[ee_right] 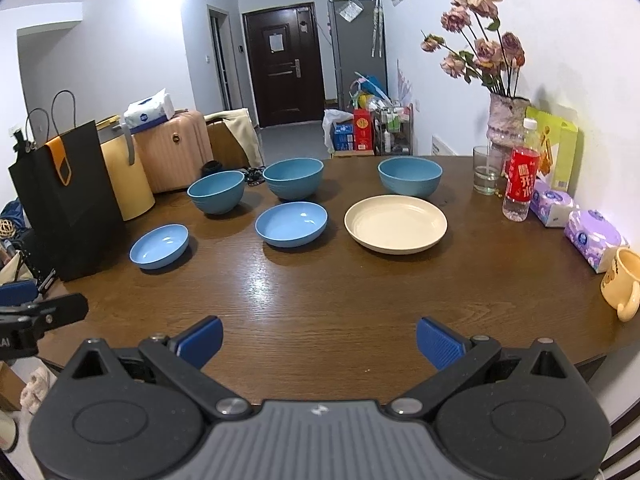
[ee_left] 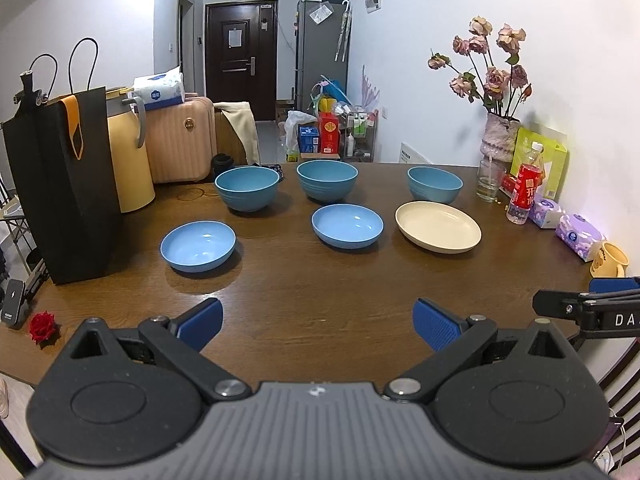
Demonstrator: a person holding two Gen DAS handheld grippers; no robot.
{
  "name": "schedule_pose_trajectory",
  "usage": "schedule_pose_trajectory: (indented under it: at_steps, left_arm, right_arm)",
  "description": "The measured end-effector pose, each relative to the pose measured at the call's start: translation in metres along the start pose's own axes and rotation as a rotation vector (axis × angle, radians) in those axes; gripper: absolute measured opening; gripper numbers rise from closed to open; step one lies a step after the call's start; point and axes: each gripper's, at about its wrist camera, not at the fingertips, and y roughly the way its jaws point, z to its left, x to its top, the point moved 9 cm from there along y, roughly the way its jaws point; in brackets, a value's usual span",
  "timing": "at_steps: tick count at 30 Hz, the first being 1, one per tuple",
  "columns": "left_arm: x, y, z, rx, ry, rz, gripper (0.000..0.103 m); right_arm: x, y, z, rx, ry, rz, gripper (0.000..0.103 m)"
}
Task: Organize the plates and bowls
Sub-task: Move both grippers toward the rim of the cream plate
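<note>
Hovering low over the near edge of the wooden table point(ee_left: 320, 300), left gripper point(ee_left: 318, 322) spread wide, blue pads point(ee_left: 434, 324) far apart, nothing between them. Likewise wide open and empty: right gripper point(ee_right: 320, 340), just above the same tabletop, well short of the dishes. Visible at the right edge of the left wrist view, part of the right gripper; at the left edge of the right wrist view, part of the left one.

Standing in a back row, apart from each other: three deep blue bowls, left point(ee_left: 247, 188), middle point(ee_left: 327, 180), right point(ee_left: 435, 184). Lying in a nearer row, each just in front of a deep bowl: a shallow light-blue bowl at left point(ee_left: 198, 245), a second shallow light-blue bowl in the middle point(ee_left: 347, 225), a cream plate point(ee_left: 438, 226) at right. All upright, none stacked, none touching.

Lined along the wall side: vase of dried roses point(ee_left: 500, 136), drinking glass point(ee_left: 489, 181), red-labelled bottle point(ee_left: 527, 188), tissue packs point(ee_left: 580, 236), yellow mug point(ee_left: 608, 260). Standing at the left end of the table: black paper bag point(ee_left: 60, 188). Lying near the left corner: a red rose head point(ee_left: 42, 326).
</note>
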Motion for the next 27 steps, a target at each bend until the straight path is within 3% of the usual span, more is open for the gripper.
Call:
schedule_pose_trajectory:
  at_steps: [27]
  left_arm:
    - [0.074,0.108,0.019,-0.143,0.133,0.045,0.103]
  right_arm:
    - [0.062,0.089,0.003,-0.126,0.128,0.072,0.103]
